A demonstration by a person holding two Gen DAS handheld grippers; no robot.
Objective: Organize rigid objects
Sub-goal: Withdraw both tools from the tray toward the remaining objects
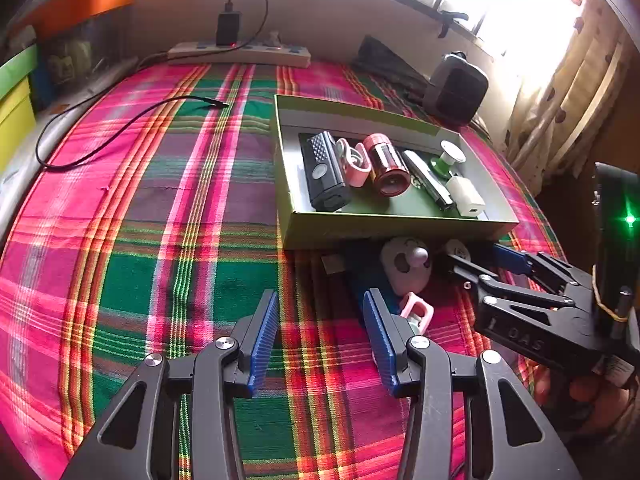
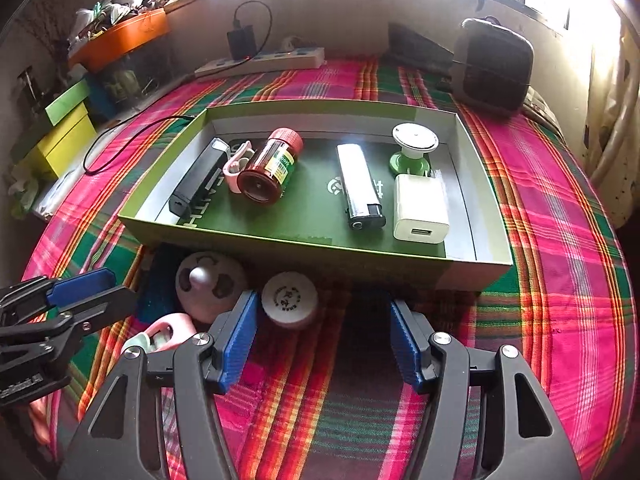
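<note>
- Right claw: jaws spread wide, nothing between them, low over the plaid cloth on the bench, just short of the green box.
- Left claw: also spread and empty, same side of the box, further toward its left end.
- Loose items, all on the claw side of the box's near wall:
  - white round jar, lid up, close to the wall, just ahead of the right claw's left finger.
  - panda-face round gadget, left of the jar, against the box.
  - pink clip, further from the box than the panda piece, beside the left claw's right finger.
- Key relation, my read: the jar lies ahead and slightly left of the right claw's centreline. It's round, so no long axis to align; a small shift left would centre it. Right claw is the nearer one.
- The pink clip is the left claw's closest pick.
- Count in the box, six: one black torch, one pink clip, one red-capped brown bottle on its side, one silver lighter, one green-and-white suction knob, one white USB charger.
- Count outside: three. Roughly two-thirds sorted, by my estimate.
</note>
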